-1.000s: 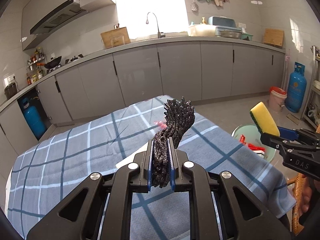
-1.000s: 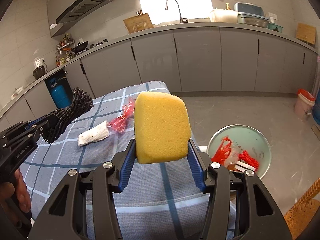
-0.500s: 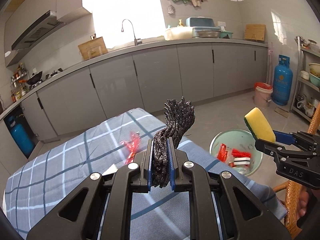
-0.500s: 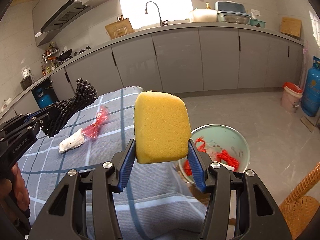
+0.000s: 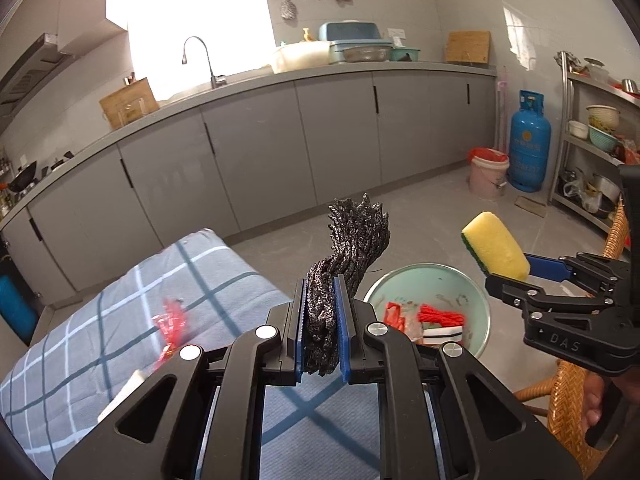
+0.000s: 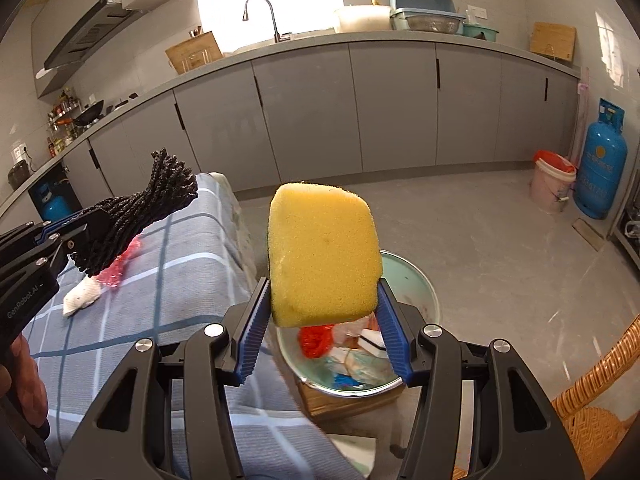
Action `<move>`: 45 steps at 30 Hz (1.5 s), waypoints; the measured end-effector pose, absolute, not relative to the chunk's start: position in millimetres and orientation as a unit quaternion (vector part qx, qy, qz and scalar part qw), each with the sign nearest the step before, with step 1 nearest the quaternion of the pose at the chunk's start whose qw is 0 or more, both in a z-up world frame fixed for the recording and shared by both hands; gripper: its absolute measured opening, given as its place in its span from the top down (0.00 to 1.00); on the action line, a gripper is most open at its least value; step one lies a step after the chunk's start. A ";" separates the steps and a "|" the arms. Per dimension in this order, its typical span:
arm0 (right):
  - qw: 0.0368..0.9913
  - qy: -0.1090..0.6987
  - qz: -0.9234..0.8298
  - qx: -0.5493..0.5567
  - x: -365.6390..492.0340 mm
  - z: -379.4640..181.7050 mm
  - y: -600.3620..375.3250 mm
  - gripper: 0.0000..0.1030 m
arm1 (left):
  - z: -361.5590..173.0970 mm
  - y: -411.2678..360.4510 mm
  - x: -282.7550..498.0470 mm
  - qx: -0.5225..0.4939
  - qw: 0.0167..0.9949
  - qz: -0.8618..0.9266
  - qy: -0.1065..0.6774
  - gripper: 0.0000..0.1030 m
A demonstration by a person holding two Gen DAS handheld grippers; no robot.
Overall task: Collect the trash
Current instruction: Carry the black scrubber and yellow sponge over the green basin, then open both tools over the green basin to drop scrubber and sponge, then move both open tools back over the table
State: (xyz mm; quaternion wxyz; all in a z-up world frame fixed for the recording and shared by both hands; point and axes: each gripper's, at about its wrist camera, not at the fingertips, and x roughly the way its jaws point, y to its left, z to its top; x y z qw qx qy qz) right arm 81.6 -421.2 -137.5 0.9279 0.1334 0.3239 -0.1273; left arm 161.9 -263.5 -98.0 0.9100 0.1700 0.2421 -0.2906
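Observation:
My left gripper (image 5: 322, 328) is shut on a twisted black mesh scrubber (image 5: 352, 236), which sticks up above its blue pads. My right gripper (image 6: 322, 312) is shut on a yellow sponge (image 6: 322, 252) with a green backing; the same sponge (image 5: 496, 250) shows at the right of the left wrist view. A pale green basin (image 5: 478, 300) holding red netting and other trash stands on the floor beside the table, just beyond both grippers. In the right wrist view the basin (image 6: 416, 280) sits under the sponge. A red wrapper (image 5: 172, 326) and a white crumpled tissue (image 6: 82, 294) lie on the checked tablecloth (image 5: 100, 344).
Grey kitchen cabinets (image 5: 280, 140) run along the back wall with a sink tap above. A blue gas cylinder (image 5: 530, 140) and a pink bucket (image 5: 488, 174) stand at the right. A wicker chair (image 6: 592, 400) is close on the right. A metal shelf rack (image 5: 596, 140) holds bowls.
Both grippers have swung right, off the table's middle toward the green basin, which now lies closer and more central. Each keeps its hold: black scrubber left, yellow sponge right.

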 end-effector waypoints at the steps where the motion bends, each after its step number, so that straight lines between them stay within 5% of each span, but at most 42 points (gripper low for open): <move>1: 0.926 0.327 -0.130 0.134 84.3 -141.4 -427.2 0.49 | -100.6 -270.2 164.2 0.172 0.907 -0.295 0.245 0.86; 12: 0.915 0.352 -0.151 0.129 115.1 -174.7 -468.1 0.47 | -133.1 -331.7 181.1 0.200 0.885 -0.325 0.266 0.86; 14: 0.914 0.351 -0.155 0.129 121.4 -180.3 -474.8 0.40 | -138.1 -339.5 183.6 0.203 0.883 -0.330 0.265 0.83; 16: 0.915 0.347 -0.166 0.124 124.3 -184.6 -478.7 0.28 | -144.8 -344.9 185.5 0.212 0.883 -0.326 0.264 0.59; 18: 0.912 0.350 -0.172 0.128 125.6 -190.0 -482.6 0.28 | -149.8 -344.3 188.2 0.212 0.885 -0.319 0.264 0.47; 27: 0.907 0.351 -0.175 0.153 115.2 -197.4 -479.5 0.25 | -164.7 -316.9 198.1 0.205 0.888 -0.294 0.289 0.31; 45: 0.920 0.343 -0.092 0.165 134.7 -169.2 -375.2 0.17 | -143.2 -209.4 205.2 0.154 0.917 -0.226 0.290 0.25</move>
